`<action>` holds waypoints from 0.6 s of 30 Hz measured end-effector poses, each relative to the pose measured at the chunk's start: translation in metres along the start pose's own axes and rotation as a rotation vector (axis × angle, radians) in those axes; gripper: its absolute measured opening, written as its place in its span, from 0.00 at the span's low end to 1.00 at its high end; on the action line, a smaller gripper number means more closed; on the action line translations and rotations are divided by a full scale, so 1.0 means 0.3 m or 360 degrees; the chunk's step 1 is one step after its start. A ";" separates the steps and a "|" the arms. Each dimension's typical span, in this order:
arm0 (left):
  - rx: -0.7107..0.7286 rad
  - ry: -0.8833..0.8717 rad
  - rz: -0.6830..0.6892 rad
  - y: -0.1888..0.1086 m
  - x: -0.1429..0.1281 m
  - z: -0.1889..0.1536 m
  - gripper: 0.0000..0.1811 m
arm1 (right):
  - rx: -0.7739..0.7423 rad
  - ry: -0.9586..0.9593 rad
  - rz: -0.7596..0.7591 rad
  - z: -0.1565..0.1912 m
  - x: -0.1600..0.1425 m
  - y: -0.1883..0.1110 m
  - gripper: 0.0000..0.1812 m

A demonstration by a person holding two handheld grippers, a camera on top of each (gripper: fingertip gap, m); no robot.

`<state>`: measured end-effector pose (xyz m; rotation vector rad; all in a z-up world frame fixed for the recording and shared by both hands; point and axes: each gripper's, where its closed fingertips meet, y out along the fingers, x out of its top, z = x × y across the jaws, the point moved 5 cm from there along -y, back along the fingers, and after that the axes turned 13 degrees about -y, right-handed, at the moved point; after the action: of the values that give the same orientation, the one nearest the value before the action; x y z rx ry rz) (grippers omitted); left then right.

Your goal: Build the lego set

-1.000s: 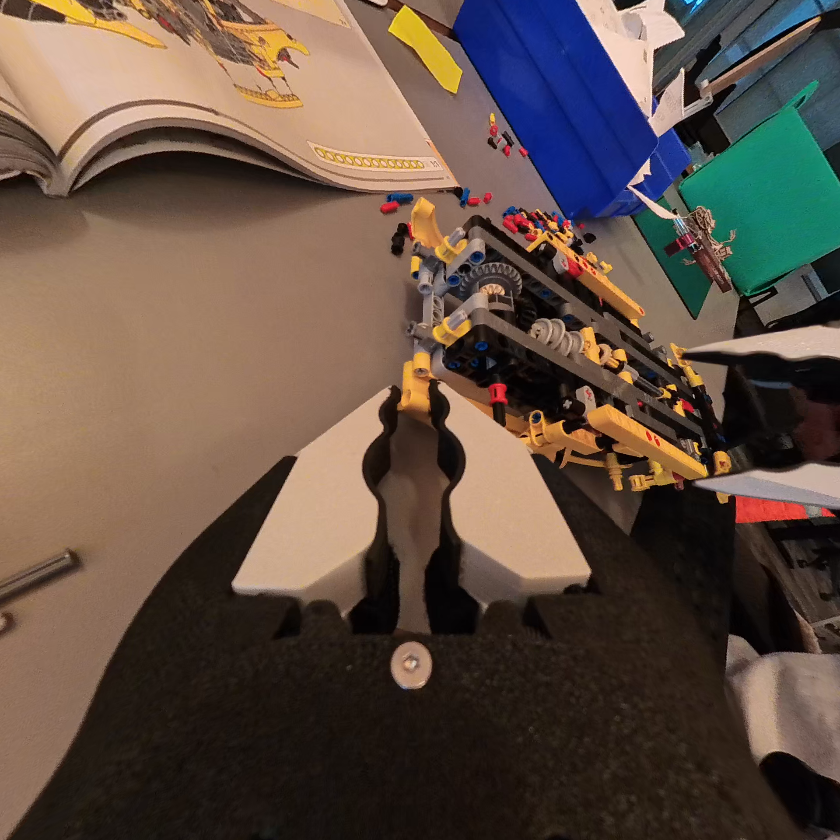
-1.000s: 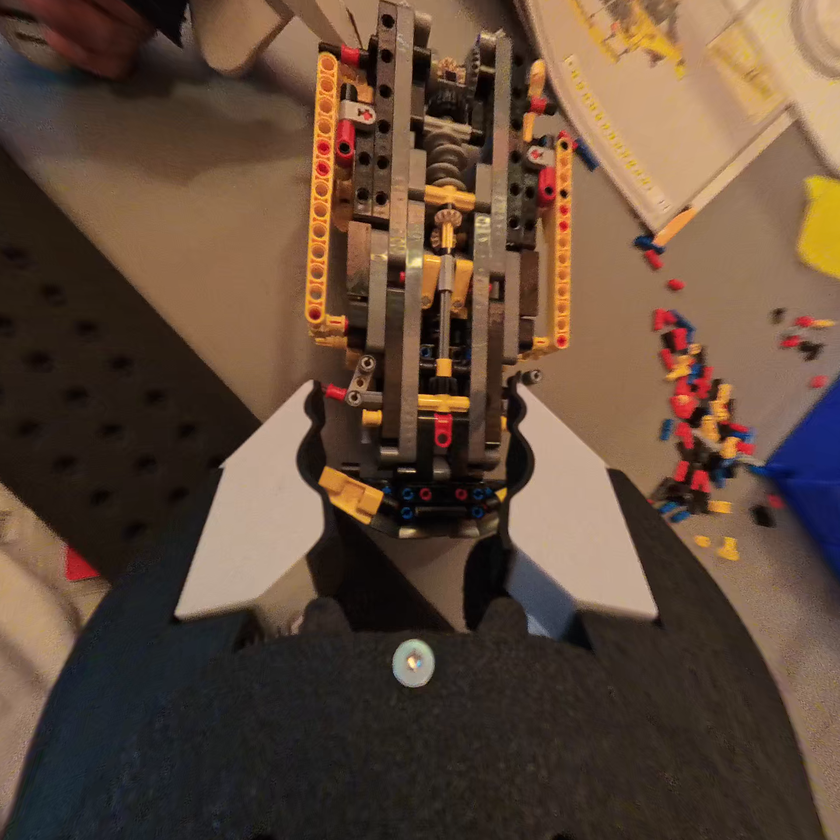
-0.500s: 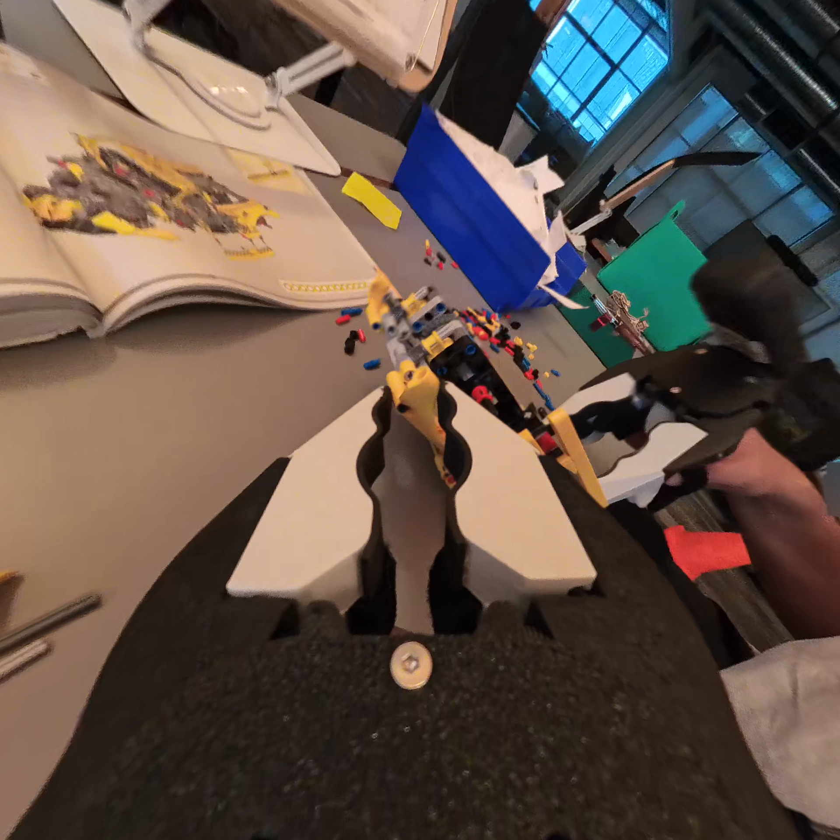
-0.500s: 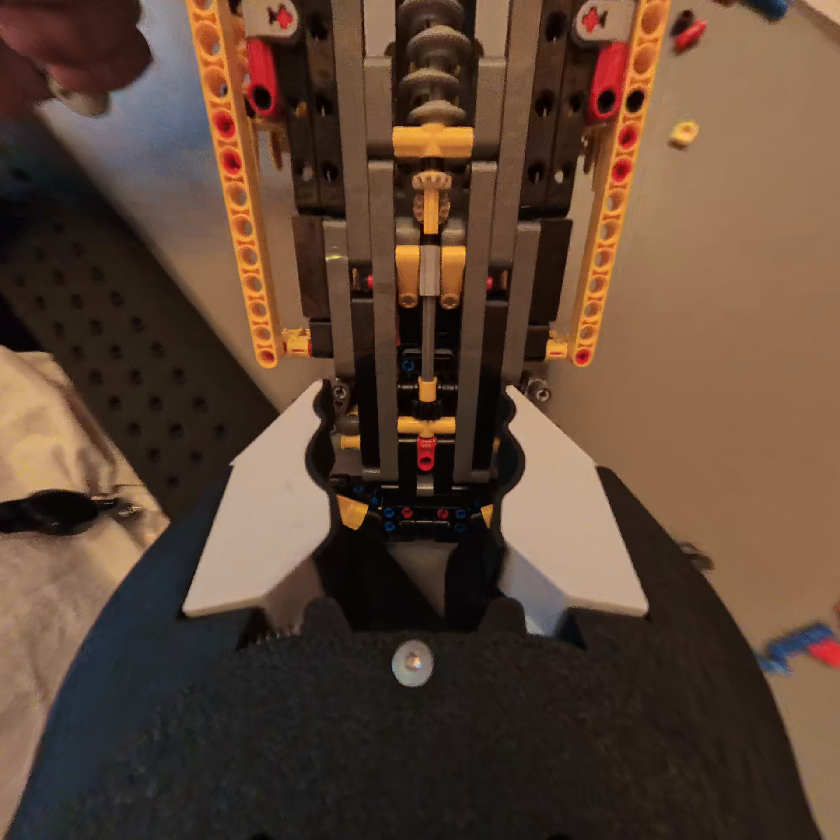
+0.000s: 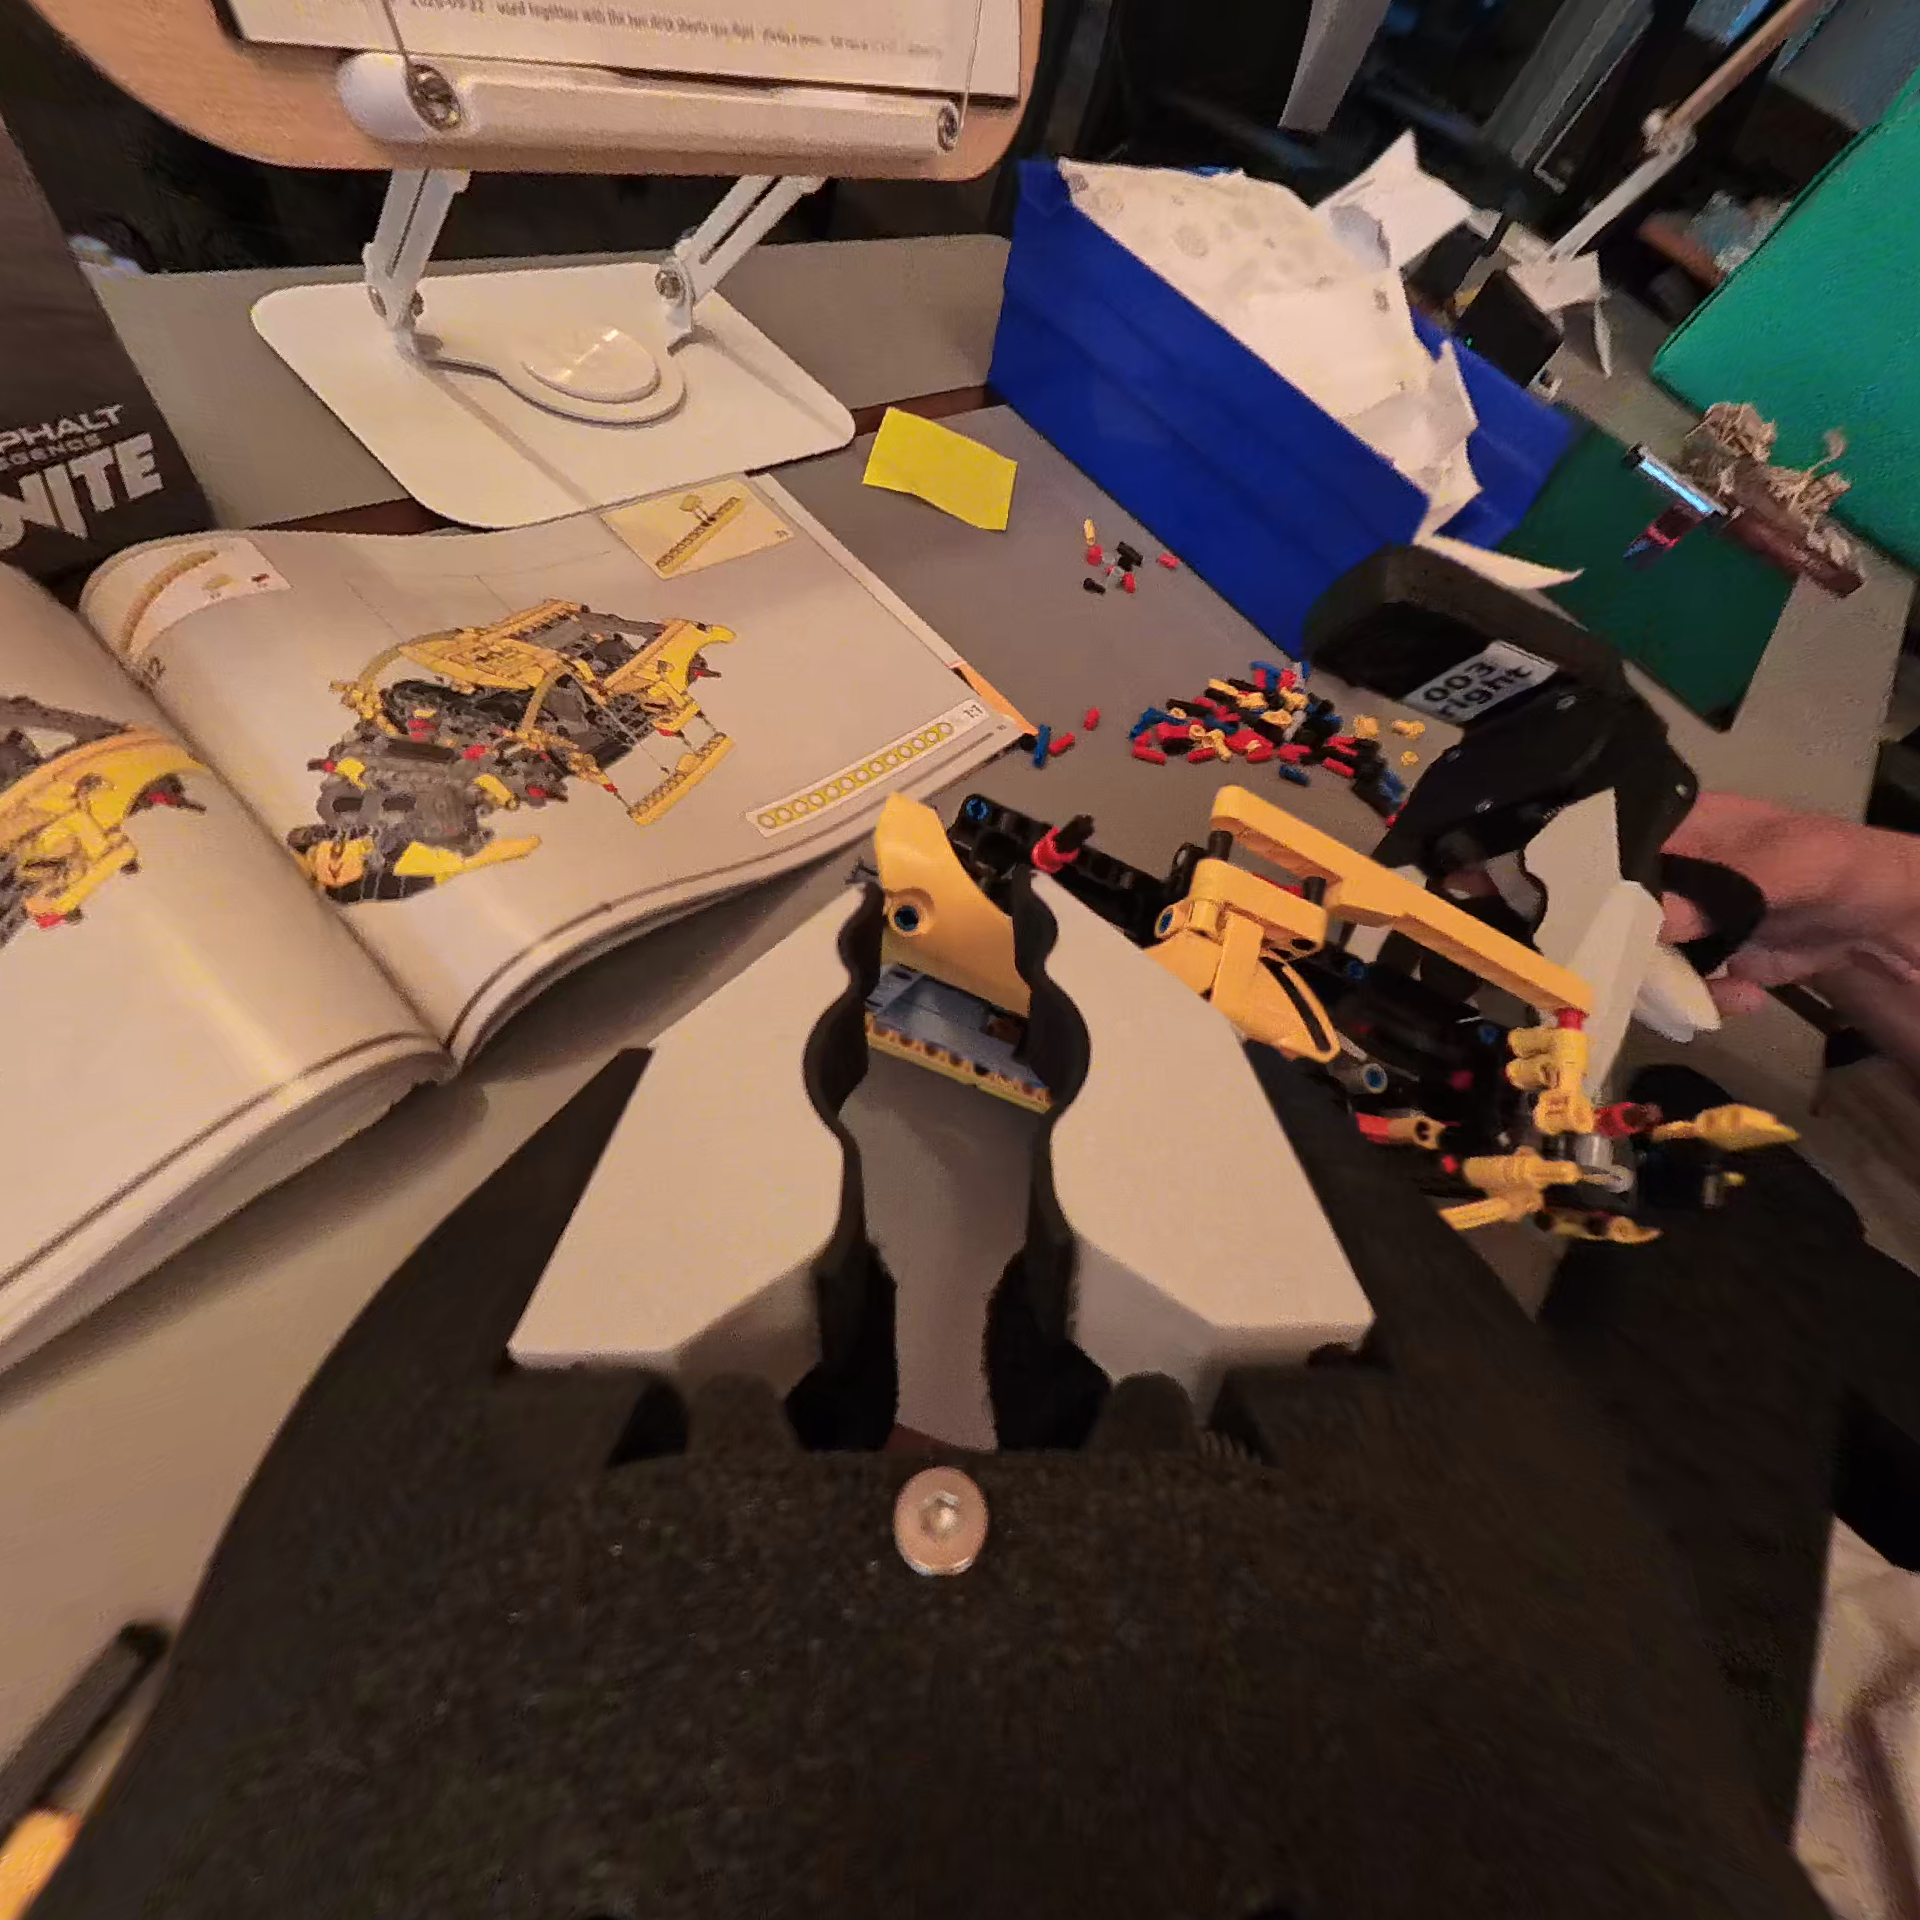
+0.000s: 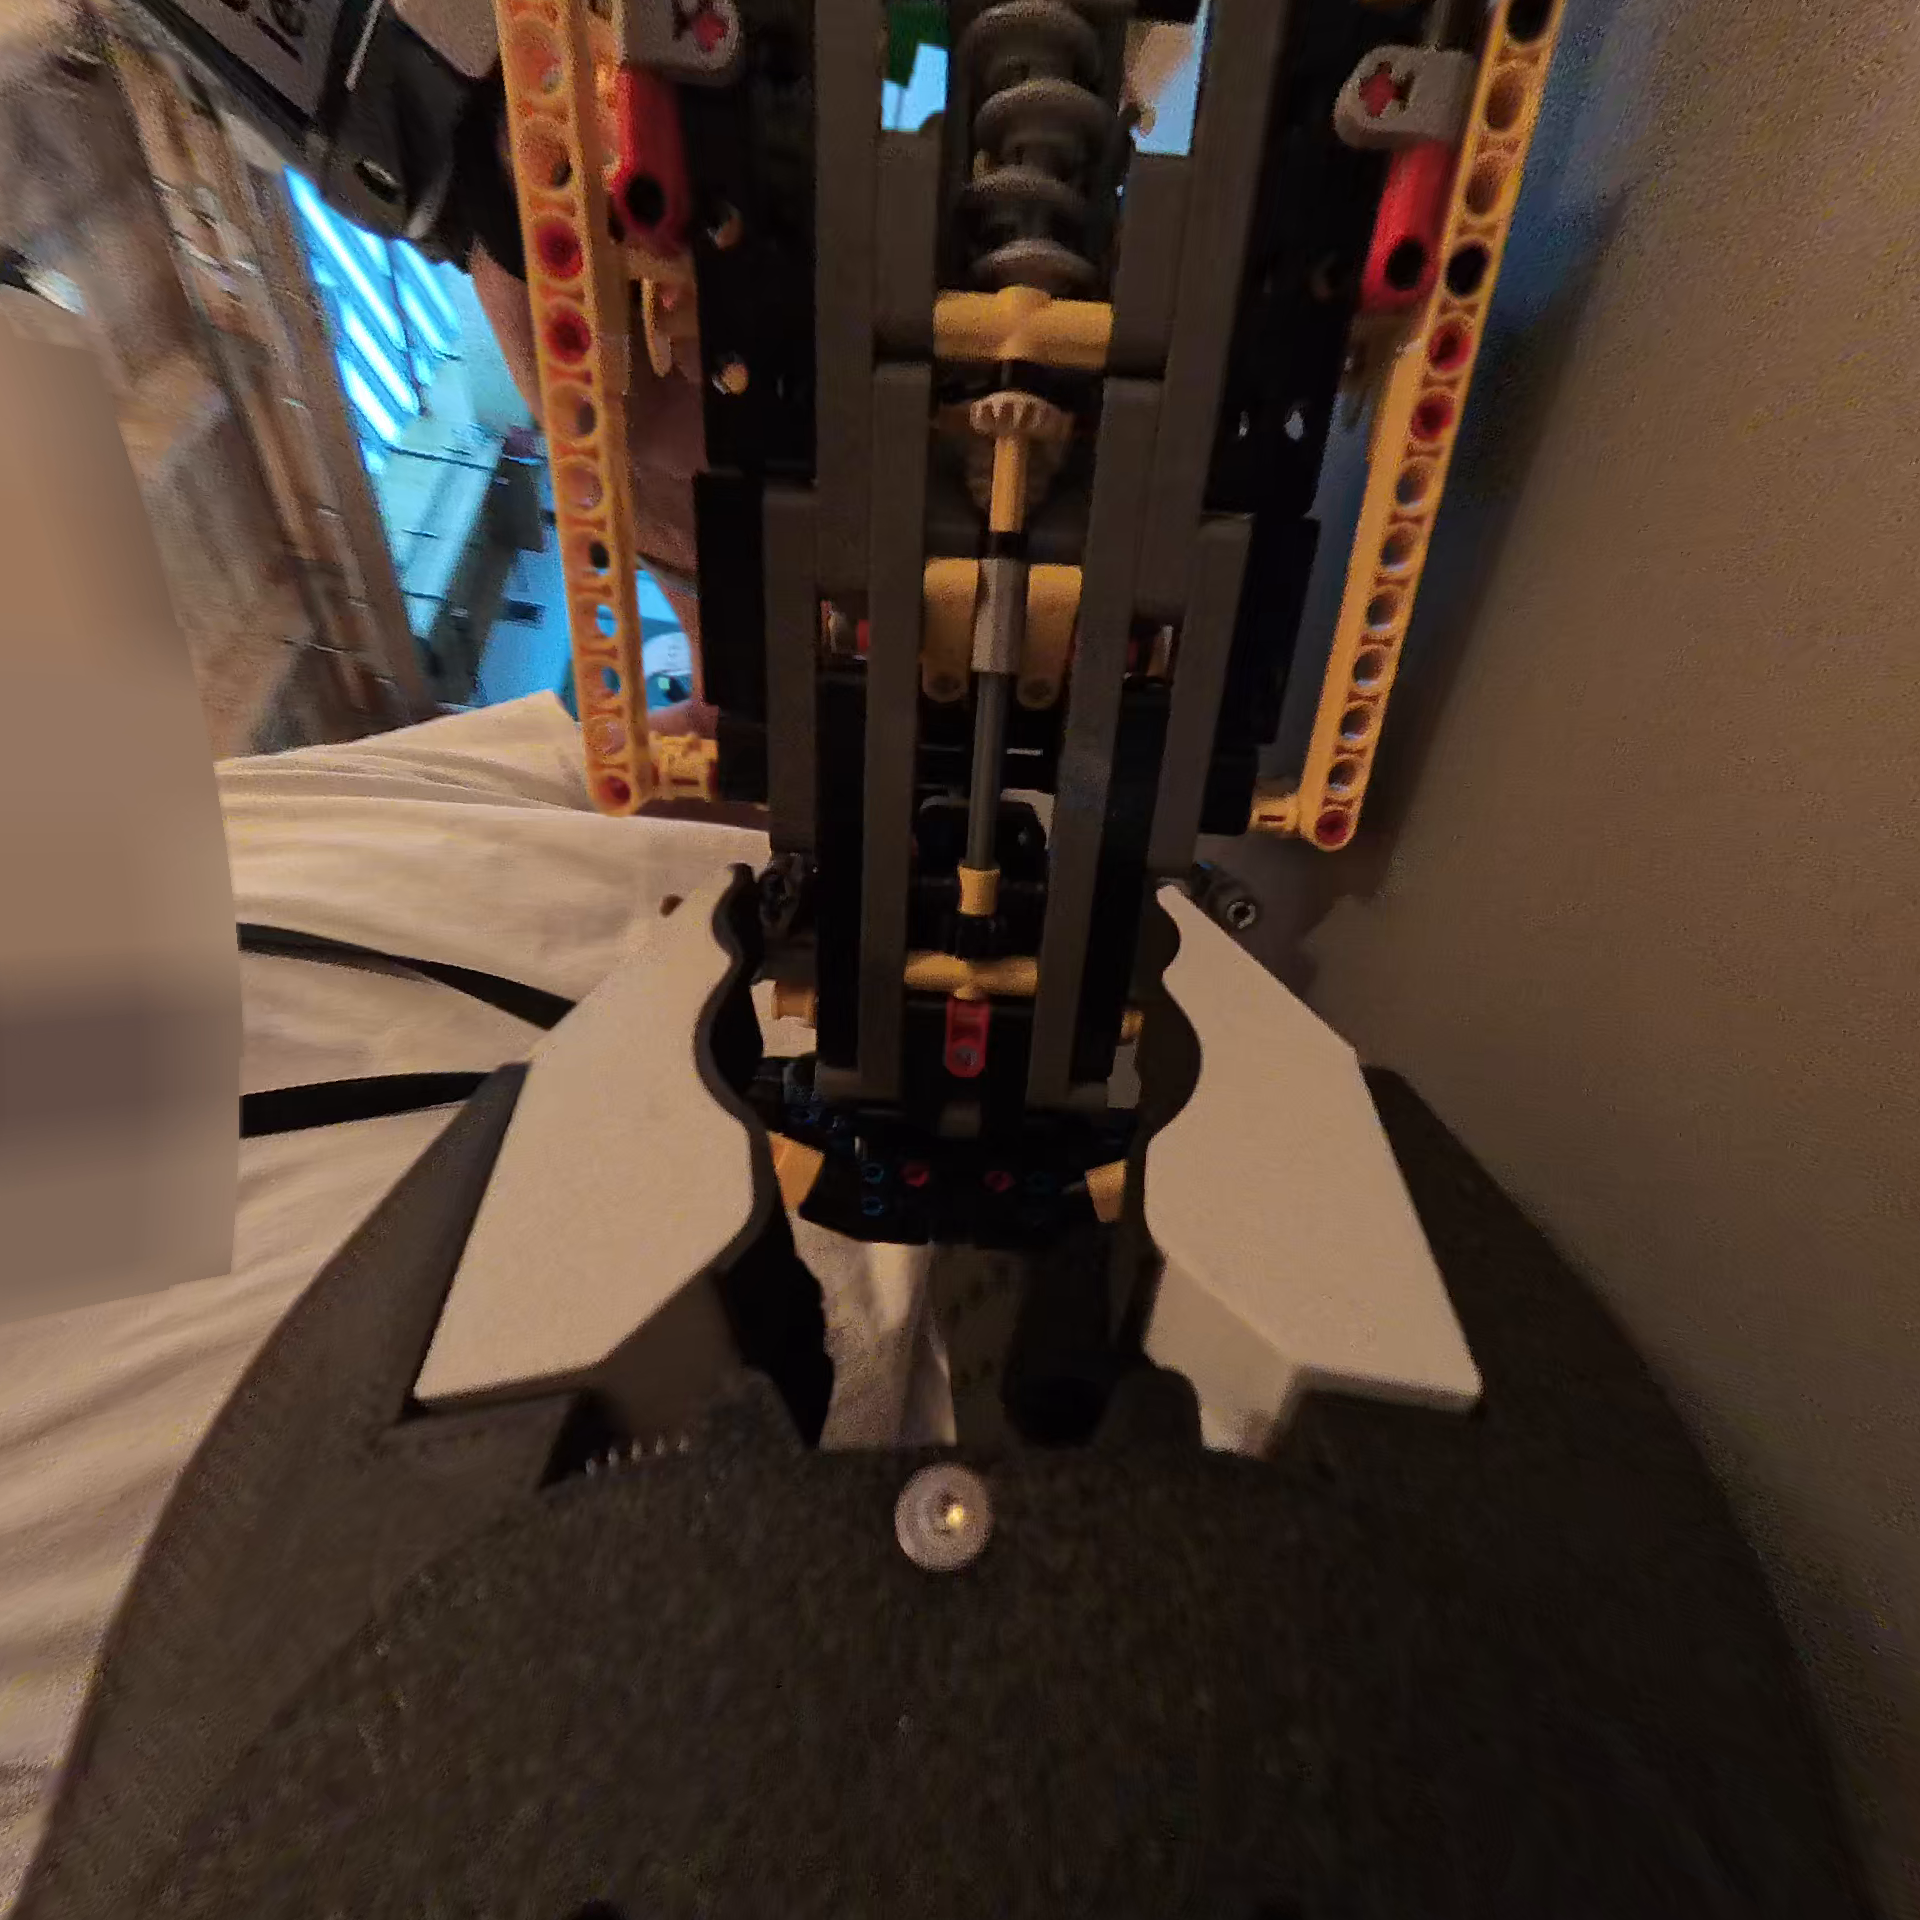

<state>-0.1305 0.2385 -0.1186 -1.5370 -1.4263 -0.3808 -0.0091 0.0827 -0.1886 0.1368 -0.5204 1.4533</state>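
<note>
Where both grippers clamp it, the lego model (image 6: 997,644) runs off-frame.

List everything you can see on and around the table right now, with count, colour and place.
Lego model: one, yellow, black and grey, lifted between both tools.
Instruction book: one, open, left on the table.
Loose lego pieces: one main pile plus strays, red, blue, yellow and black, beside the bin.
Bin: one, blue, far right, white paper inside.
Yellow note: one, by the bin.
Stand: one, white, behind the book.
Left tool: shut on the model's yellow end.
Right tool: shut on the model's other end.
</note>
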 end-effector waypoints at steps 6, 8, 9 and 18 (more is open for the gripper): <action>-0.0019 -0.0015 0.0074 0.118 0.033 0.010 0.13 | 0.0260 0.0206 -0.0023 -0.035 0.005 -0.047 0.40; -0.0035 -0.0023 0.0073 0.134 0.038 0.004 0.13 | 0.0291 0.0266 0.0011 -0.031 0.001 -0.056 0.41; -0.0037 -0.0017 0.0073 0.139 0.040 0.003 0.13 | 0.0295 0.0297 0.0036 -0.030 -0.002 -0.063 0.41; -0.0069 -0.0013 0.0004 0.152 0.041 -0.001 0.14 | -0.0018 0.0148 0.0062 0.037 0.050 -0.206 0.43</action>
<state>-0.0864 0.2524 -0.1286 -1.5765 -1.4311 -0.4066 0.0482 0.0840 -0.1591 0.0501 -0.4575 1.4871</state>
